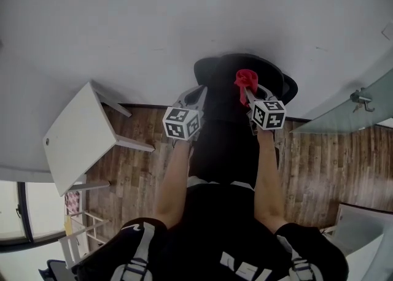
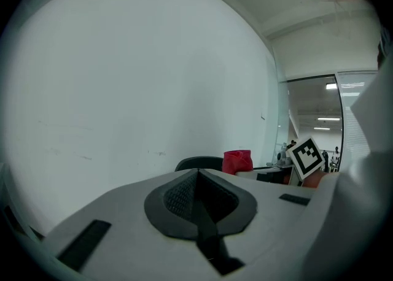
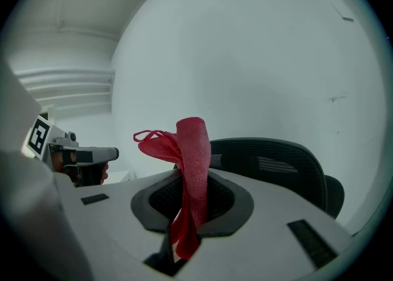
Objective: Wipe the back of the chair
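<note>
The left gripper [image 2: 197, 178] has its jaws pressed together with nothing between them. The right gripper [image 3: 191, 183] has its jaws pinching a red cloth [image 3: 193, 154]; the cloth stands up out of the jaws, with a folded loop leaning to the left at the top. In the head view both grippers are held forward side by side, near each other but apart, the left one level with the right. The black chair [image 1: 267, 72] stands directly ahead, at the far side of the grippers, close to the white wall [image 1: 184, 16]. The cloth is at the top of the chair back; whether it touches the chair cannot be told. A white table [image 1: 77, 135] stands to the left on the wood floor [image 1: 319, 157]. A glass panel [image 1: 344, 111] is at the right.
</note>
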{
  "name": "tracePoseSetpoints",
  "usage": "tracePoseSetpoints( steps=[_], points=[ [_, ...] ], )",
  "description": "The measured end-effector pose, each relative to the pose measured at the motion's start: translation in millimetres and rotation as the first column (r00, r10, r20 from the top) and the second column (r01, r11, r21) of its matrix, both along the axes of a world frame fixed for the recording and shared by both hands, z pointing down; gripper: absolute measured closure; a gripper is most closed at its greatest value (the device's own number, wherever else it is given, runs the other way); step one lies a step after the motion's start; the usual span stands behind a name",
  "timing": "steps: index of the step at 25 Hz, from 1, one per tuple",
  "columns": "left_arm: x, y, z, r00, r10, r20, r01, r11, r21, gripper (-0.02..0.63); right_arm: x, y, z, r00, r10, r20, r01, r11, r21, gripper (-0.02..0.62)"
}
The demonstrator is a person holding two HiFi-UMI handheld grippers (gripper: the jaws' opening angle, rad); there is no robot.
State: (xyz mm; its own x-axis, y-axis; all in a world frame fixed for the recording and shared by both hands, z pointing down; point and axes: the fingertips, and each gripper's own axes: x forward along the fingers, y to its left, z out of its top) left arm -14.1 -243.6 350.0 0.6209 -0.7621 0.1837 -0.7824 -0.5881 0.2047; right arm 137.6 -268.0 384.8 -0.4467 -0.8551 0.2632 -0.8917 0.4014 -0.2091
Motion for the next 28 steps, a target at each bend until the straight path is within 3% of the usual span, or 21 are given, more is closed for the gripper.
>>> tracePoseSetpoints(
  steps=[7, 15, 28],
  points=[
    [-17, -20, 4, 1.000, 0.015, -0.019, -0.016, 1.000, -0.006, 0.583, -27, -15, 6, 1.000, -0.006, -0.018, 0.006, 1.000, -0.012, 0.524],
    [-12, -34, 14, 0.999, 0.026, -0.041, -0.027, 0.999, -0.024, 0.583, -32, -30, 21, 0.999, -0.013, -0.041, 0.011, 0.999, -0.038, 0.523],
    [-18, -44, 24, 1.000, 0.002, -0.024, -0.003, 0.999, -0.043, 0.583, -51, -54, 32, 1.000, -0.022, 0.007, 0.022, 0.999, -0.042, 0.523]
  ],
)
